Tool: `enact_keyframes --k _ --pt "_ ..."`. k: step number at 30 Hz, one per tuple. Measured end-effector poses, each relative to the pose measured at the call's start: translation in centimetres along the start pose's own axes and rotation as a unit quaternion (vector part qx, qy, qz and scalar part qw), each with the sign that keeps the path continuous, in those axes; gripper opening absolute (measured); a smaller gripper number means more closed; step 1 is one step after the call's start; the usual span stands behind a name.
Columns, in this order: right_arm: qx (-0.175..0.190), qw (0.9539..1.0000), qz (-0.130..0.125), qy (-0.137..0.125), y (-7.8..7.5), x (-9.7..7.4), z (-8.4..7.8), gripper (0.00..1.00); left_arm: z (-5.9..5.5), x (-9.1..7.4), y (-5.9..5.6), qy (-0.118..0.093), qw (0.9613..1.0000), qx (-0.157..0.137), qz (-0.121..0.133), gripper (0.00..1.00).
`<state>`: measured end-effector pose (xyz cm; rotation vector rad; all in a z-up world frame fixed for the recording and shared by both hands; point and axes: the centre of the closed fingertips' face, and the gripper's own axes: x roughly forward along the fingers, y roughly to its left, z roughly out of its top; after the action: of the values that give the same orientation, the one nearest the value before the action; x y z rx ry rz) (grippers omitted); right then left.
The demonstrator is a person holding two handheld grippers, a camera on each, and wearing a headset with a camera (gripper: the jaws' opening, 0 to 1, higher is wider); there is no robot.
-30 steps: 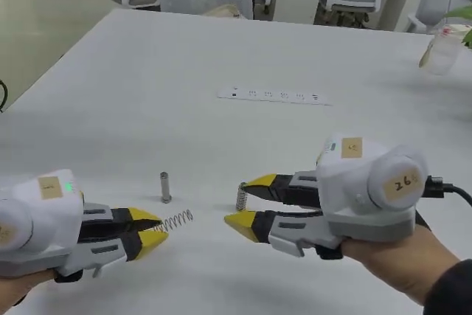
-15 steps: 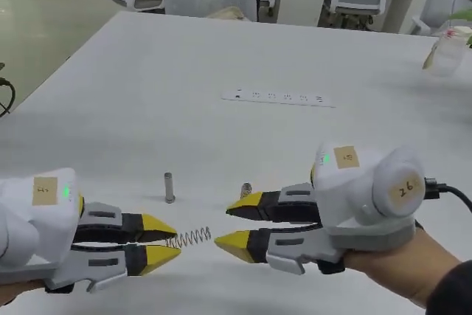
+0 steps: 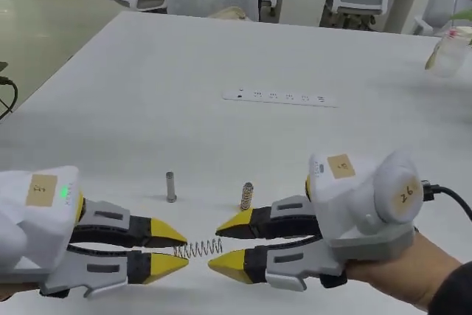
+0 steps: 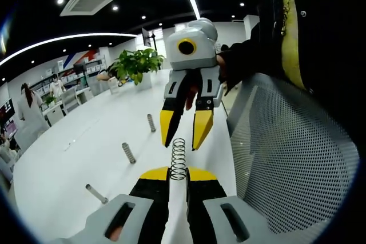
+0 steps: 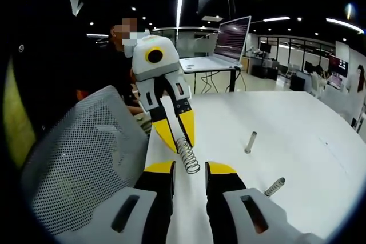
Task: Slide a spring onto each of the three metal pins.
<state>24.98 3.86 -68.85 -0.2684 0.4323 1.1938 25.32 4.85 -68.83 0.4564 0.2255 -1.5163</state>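
Near the front edge of the white table (image 3: 221, 138), the left gripper (image 3: 175, 250) was clenched on one end of a loose spring (image 3: 198, 248), which lay roughly level between the two tools. The right gripper (image 3: 215, 245) faced it from the right, its jaws parted around the spring's free end without pinching it. Just beyond them, two pins stood upright on the table. The left pin (image 3: 171, 187) was bare, and the middle pin (image 3: 246, 196) to its right already wore a spring. In the left gripper view a third pin (image 4: 151, 122) stood farther off, past the right gripper. It looked ribbed, as if it too carried a spring, though it was too small to be sure. By that reading one pin was certainly done and possibly two, and the held spring was probably meant for the bare left pin. That spring was not yet over any pin, so at least one threading remained.
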Motion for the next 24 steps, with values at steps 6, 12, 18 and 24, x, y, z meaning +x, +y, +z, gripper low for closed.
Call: enact_keyframes --k 6,12,18,24 --pt "0.002 0.9999 0.015 0.004 0.6 0.2 -0.3 0.14 0.5 -0.1 -0.4 -0.005 1.0000 0.003 -0.006 0.03" --pt "0.002 0.9998 0.021 0.001 0.7 0.2 -0.3 0.11 0.7 0.0 -0.9 -0.007 0.9999 0.004 -0.013 0.03" --pt "0.002 0.9997 0.025 0.003 0.9 0.2 -0.2 0.10 0.7 0.1 -0.9 -0.008 0.9999 0.002 -0.013 0.03" --pt "-0.003 0.9995 0.030 0.002 1.2 0.1 0.5 0.08 0.4 0.1 -0.9 -0.006 0.9999 -0.003 -0.010 0.03"
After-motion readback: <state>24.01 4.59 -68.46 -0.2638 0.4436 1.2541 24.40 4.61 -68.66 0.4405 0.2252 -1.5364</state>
